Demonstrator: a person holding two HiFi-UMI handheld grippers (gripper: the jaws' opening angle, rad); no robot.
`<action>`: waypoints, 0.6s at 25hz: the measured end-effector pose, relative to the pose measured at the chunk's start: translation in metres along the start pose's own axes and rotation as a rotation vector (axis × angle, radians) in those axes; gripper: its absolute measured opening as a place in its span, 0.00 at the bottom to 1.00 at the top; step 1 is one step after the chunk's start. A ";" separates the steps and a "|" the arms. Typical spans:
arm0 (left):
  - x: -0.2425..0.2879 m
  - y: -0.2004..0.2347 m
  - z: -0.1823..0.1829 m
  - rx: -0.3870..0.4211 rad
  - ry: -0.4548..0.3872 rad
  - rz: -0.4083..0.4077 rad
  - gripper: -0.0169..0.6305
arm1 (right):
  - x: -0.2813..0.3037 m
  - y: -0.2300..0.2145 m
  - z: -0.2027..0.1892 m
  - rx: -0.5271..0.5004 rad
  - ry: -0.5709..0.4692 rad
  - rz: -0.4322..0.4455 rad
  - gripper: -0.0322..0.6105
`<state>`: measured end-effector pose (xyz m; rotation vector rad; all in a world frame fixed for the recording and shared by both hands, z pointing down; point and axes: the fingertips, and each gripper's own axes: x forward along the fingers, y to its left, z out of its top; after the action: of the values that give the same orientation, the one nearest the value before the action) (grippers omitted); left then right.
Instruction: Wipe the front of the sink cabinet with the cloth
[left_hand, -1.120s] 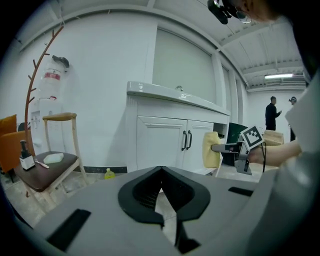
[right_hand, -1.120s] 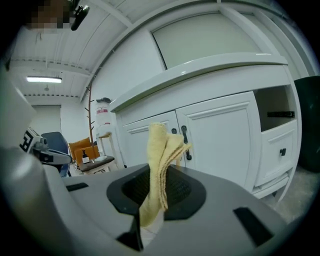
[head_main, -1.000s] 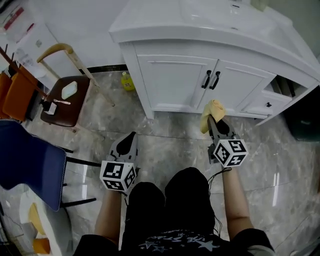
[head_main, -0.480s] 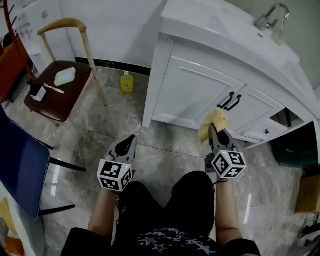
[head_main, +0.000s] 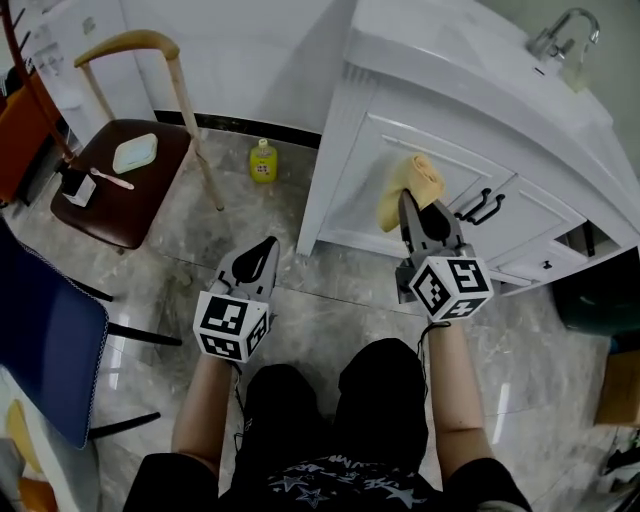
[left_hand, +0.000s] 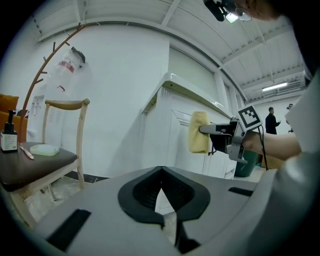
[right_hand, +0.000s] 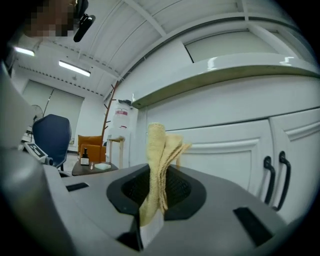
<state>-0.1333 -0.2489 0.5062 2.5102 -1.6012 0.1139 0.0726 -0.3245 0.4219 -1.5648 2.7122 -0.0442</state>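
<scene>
The right gripper is clamped on the folded yellow cloth, which stands up out of its jaws at about 1 o'clock from the person's knees. The cloth is at the left door panel of the white sink cabinet; whether it presses on the panel cannot be told. The two black door handles lie just beyond, at 3 o'clock of the cloth, and the cabinet's left corner edge runs at its 9 o'clock. The left gripper hangs low over the marble floor with its jaws together on nothing, well apart from the cabinet. Open floor spreads at 11 o'clock toward a small yellow bottle, with a wooden chair at 10 o'clock and a blue chair at 8 o'clock.
</scene>
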 end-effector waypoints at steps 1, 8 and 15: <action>-0.001 0.000 0.002 -0.003 -0.004 0.007 0.05 | 0.006 0.007 0.004 0.000 -0.002 0.021 0.15; -0.001 -0.004 0.027 0.013 -0.027 0.008 0.05 | 0.049 0.036 0.016 -0.063 0.045 0.093 0.15; 0.001 -0.014 0.049 0.049 -0.039 -0.013 0.05 | 0.065 0.025 0.018 -0.065 0.080 0.067 0.15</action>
<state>-0.1213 -0.2526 0.4569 2.5747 -1.6150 0.1039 0.0186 -0.3686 0.4036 -1.5193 2.8531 -0.0180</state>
